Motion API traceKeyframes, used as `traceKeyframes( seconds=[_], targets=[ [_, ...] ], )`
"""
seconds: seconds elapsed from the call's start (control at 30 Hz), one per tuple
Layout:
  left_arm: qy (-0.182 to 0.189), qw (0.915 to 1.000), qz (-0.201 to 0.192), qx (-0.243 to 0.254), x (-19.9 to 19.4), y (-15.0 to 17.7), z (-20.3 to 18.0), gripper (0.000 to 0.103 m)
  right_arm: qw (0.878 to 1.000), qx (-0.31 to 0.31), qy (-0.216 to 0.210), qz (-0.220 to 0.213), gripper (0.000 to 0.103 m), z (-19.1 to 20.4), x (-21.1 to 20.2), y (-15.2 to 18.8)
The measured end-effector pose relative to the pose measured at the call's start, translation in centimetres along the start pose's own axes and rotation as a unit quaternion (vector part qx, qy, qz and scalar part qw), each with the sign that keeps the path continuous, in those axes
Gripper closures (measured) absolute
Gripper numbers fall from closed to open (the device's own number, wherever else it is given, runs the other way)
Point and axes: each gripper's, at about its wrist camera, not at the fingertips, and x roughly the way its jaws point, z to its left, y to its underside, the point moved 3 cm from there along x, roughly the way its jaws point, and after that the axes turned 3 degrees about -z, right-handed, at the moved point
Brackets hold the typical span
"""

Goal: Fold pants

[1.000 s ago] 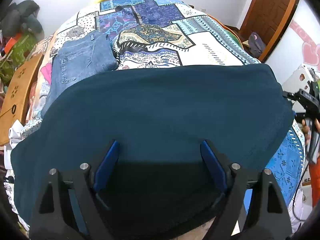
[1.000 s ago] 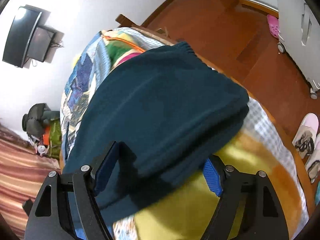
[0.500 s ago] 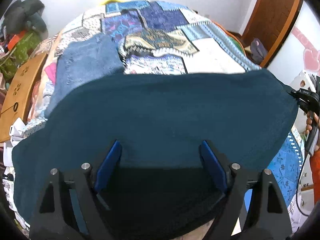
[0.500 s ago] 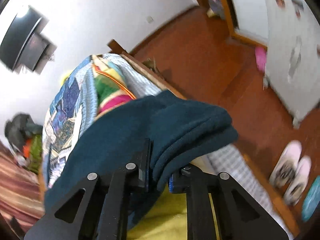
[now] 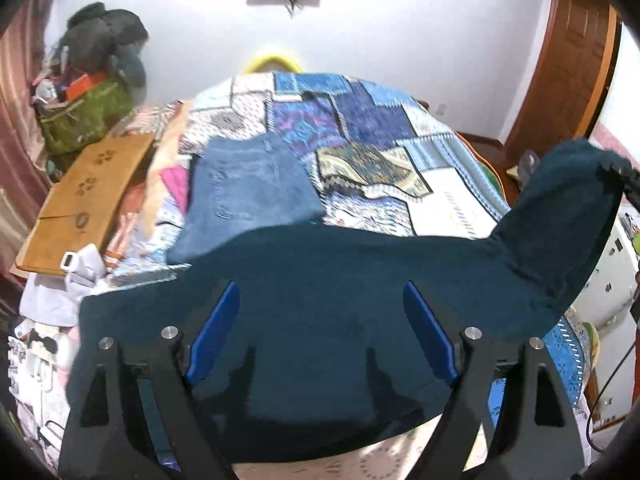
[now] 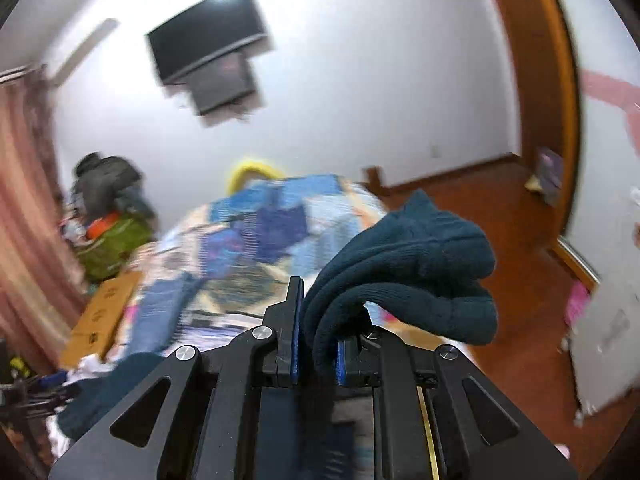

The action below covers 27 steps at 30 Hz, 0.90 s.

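Dark teal pants (image 5: 320, 280) lie spread across the near end of the bed. My left gripper (image 5: 320, 332) is open, its blue pads (image 5: 216, 328) wide apart above the cloth. My right gripper (image 6: 316, 344) is shut on a bunched end of the teal pants (image 6: 412, 276). That end shows in the left wrist view raised at the right (image 5: 568, 200), above the bed. The rest of the cloth hangs from it down to the bed.
Folded blue jeans (image 5: 248, 192) lie on the patchwork bedspread (image 5: 372, 128) beyond the teal pants. A wooden board (image 5: 84, 196) and a green bag (image 5: 84, 116) are at the left. A wall TV (image 6: 208, 48) and a wooden door (image 5: 572, 60) are behind.
My right gripper closed on the right end of the teal pants and lifted it up off the bed. Both cameras tilted up toward the far wall. My left gripper stayed open.
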Motion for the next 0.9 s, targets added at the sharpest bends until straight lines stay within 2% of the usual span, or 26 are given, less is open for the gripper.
traceKeyframes(
  seconds=[0.1,0.2,0.33,0.5,0.67,0.83,0.9],
  targets=[
    [-0.007,0.9999,-0.013,-0.003,-1.2,0.0,1.0,0.018,0.998,-0.009,-0.056,0.015,0.092,4.4,1.7,-0.1],
    [-0.012,0.9996,-0.022,-0.009,-2.3,0.1,2.0,0.013,0.995,-0.024,-0.087,0.036,0.092,7.9,4.0,1.1],
    [-0.02,0.9993,-0.029,-0.012,-3.3,0.6,3.1,0.01,0.987,-0.052,-0.126,0.087,0.092,12.1,7.0,4.8],
    [-0.027,0.9994,-0.02,-0.013,-3.5,1.4,4.0,0.01,0.967,-0.097,-0.16,0.17,0.092,16.3,9.5,10.6],
    [-0.026,0.9993,-0.016,-0.021,-3.5,2.0,4.2,0.01,0.942,-0.159,-0.179,0.235,0.091,18.3,9.7,15.9],
    [-0.026,0.9996,-0.01,-0.012,-3.1,2.0,3.4,0.01,0.926,-0.19,-0.184,0.268,0.085,18.7,9.5,18.2],
    [-0.026,0.9996,-0.009,-0.004,-3.1,1.9,2.9,0.01,0.924,-0.191,-0.188,0.272,0.075,18.9,9.1,18.7]
  ],
)
